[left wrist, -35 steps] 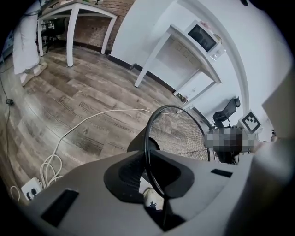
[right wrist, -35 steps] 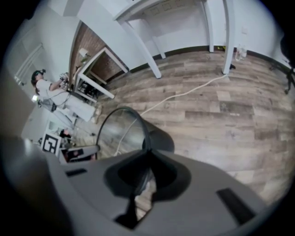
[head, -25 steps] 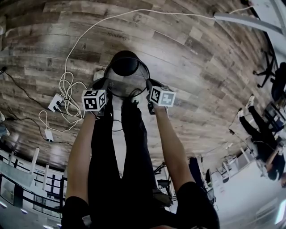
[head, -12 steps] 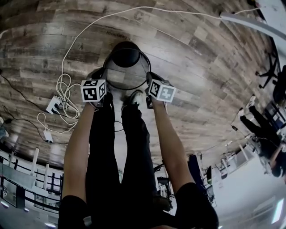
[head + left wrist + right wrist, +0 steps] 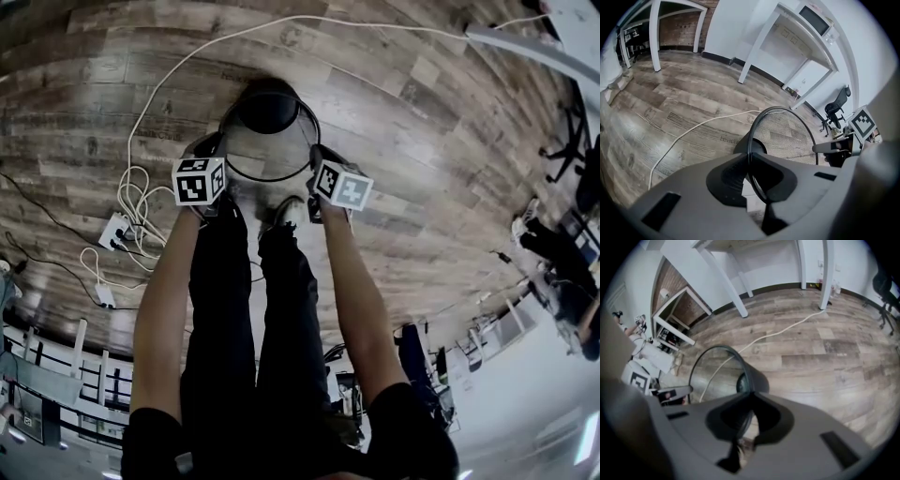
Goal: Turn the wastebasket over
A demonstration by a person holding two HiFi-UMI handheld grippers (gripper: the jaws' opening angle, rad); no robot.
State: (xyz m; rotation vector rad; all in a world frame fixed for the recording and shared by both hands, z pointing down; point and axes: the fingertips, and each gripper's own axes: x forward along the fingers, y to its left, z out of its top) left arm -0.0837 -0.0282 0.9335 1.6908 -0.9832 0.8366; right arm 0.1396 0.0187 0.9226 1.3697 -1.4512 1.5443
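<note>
Wastebasket [image 5: 267, 112] hangs tilted just above the floor [image 5: 422, 141] by the person's feet, mouth up. Left gripper [image 5: 751, 180] and right gripper [image 5: 745, 420] each pinch its rim [image 5: 749, 140], opposite sides. Best roll both wrists evenly, or that thin rim could slip!

Black mesh wastebasket [image 5: 269, 131], tilted, open mouth facing up.

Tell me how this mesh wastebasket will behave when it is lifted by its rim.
Probably light for its size: the wastebasket has a see-through mesh wall. Its rim looks like a stiff ring, so it likely holds its shape between the left tool and the right tool. Being round and tapered, it may roll if laid on the wooden floor.
</note>
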